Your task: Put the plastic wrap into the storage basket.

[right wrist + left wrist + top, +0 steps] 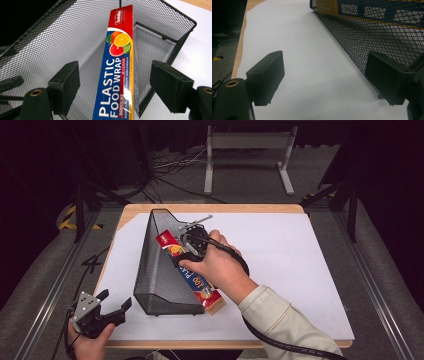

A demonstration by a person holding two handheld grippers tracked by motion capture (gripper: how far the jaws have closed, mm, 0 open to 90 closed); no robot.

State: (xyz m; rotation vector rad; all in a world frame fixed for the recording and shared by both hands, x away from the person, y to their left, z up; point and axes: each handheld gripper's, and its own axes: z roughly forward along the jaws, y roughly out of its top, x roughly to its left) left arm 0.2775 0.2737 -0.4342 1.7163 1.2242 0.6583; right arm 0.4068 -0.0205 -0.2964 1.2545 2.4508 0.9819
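Observation:
A black wire-mesh basket (150, 260) lies on the white sheet (290, 255), left of centre. A long box of plastic food wrap (209, 296), blue and red with fruit printed on it, rests slanted along the basket's open side, its near end sticking out. My right gripper (189, 250) hovers over the box's far half. In the right gripper view, the box (119, 50) lies below my right gripper (117, 86), whose jaws stand apart with a gap on each side. My left gripper (116, 299) is open and holds nothing at the near left corner, beside the basket wall (367, 37).
The sheet covers a wooden table (210, 208). Bare sheet lies right of the basket and at its left (299, 50). The right gripper's cable (280, 342) trails off the near edge. A grey metal stand (247, 150) and loose cables lie on the floor beyond the table.

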